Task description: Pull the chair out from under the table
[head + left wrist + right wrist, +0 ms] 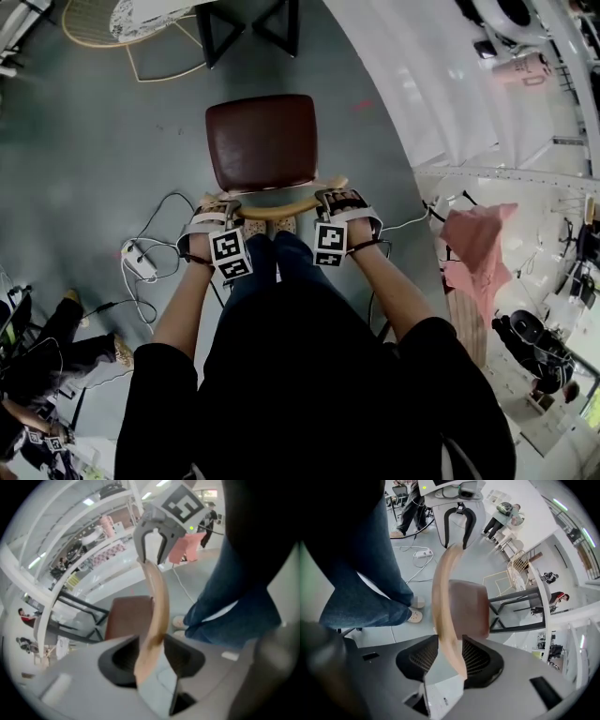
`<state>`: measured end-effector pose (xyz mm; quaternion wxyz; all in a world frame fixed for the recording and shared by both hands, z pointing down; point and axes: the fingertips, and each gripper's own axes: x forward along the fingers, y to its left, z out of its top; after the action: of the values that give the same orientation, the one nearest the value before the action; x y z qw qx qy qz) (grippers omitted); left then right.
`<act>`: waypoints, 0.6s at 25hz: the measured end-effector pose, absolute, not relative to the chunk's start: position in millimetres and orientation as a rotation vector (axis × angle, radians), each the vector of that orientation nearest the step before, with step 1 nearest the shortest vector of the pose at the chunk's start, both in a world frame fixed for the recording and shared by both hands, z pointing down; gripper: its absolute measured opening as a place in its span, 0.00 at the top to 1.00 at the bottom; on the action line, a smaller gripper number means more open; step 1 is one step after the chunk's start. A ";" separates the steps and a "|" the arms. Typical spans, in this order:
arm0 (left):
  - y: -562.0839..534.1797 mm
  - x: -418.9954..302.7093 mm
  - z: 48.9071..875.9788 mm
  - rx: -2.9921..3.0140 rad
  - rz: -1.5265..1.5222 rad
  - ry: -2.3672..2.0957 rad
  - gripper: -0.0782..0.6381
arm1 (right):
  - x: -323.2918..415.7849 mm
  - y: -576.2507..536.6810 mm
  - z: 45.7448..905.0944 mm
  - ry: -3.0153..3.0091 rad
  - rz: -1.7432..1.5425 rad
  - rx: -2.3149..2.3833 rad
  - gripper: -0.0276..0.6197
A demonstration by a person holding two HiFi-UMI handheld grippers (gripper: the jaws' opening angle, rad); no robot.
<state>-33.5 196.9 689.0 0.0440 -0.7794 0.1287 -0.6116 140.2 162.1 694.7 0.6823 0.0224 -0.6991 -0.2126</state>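
The chair stands on the grey floor in front of me, with a dark brown seat [261,141] and a curved wooden backrest [281,202]. My left gripper [217,214] clasps the backrest's left end and my right gripper [342,202] its right end. In the left gripper view the wooden rail [157,602] runs between the left gripper [150,646] pads, which press on it. The right gripper view shows the same rail [443,597] clamped in the right gripper [450,651], with the seat [468,609] beyond. Both point steeply down.
Black table legs [248,33] stand just beyond the chair. A white power strip [141,261] with cables lies on the floor to the left. A beige wire chair [103,37] is at the far left, and a pink cloth [473,246] hangs at the right.
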 end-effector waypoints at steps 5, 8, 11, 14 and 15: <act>189.1 -38.5 653.2 -2.408 -1.778 0.611 0.85 | 139.1 156.6 667.1 -1.641 -0.440 0.130 0.89; 181.8 -44.3 638.7 -2.402 -1.761 0.706 0.88 | 133.7 147.3 652.0 -1.677 -0.422 0.198 0.91; 166.2 -46.3 616.8 -2.390 -1.709 0.814 0.88 | 124.2 130.5 627.4 -1.730 -0.407 0.305 0.92; 140.8 -47.1 576.6 -2.380 -1.589 0.988 0.88 | 112.2 107.0 587.2 -1.809 -0.410 0.454 0.92; 131.8 -47.9 559.4 -2.379 -1.535 1.057 0.88 | 107.5 99.0 570.8 -1.839 -0.416 0.508 0.92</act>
<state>-47.9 131.8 559.4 0.0596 -0.7858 0.3492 -0.5070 107.5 99.0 570.8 0.5602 0.2156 -0.7801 -0.1766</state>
